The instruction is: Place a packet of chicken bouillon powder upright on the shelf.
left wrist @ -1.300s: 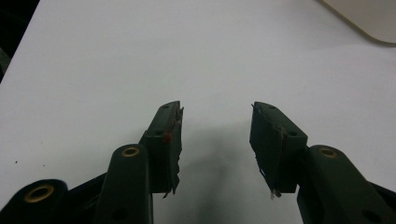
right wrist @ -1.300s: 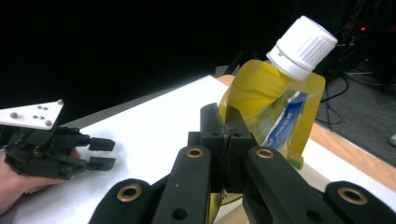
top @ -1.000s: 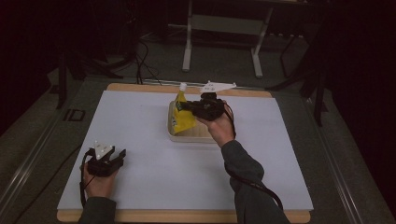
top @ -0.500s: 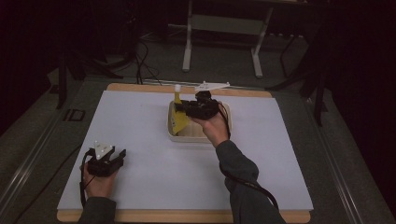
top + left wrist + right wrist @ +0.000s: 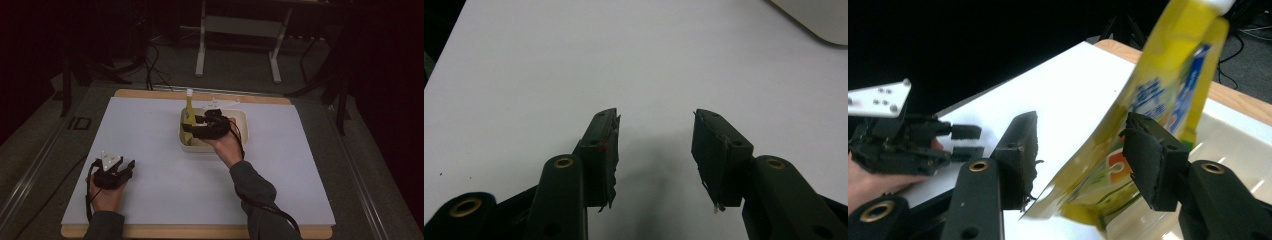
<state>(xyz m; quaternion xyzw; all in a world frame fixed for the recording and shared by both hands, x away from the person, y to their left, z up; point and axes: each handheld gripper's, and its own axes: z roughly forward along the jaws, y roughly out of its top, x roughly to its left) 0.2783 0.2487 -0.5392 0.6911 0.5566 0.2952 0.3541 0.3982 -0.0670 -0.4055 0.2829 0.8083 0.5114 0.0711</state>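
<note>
At the near left of the white tabletop [image 5: 150, 150], the left gripper [image 5: 114, 170] rested in the person's hand, its jaws spread with bare tabletop between them. Further right, toward the far middle, sat a shallow white rectangular plastic tray [image 5: 240, 120]. A yellow soft plastic pouch with a white cap [image 5: 189, 117] stood upright at the tray's left end, its bottom inside the tray. The right gripper [image 5: 200, 126] hung over the tray with the pouch between its jaws; those jaws had just been opening and stood apart, one pad clearly off the pouch.
</note>
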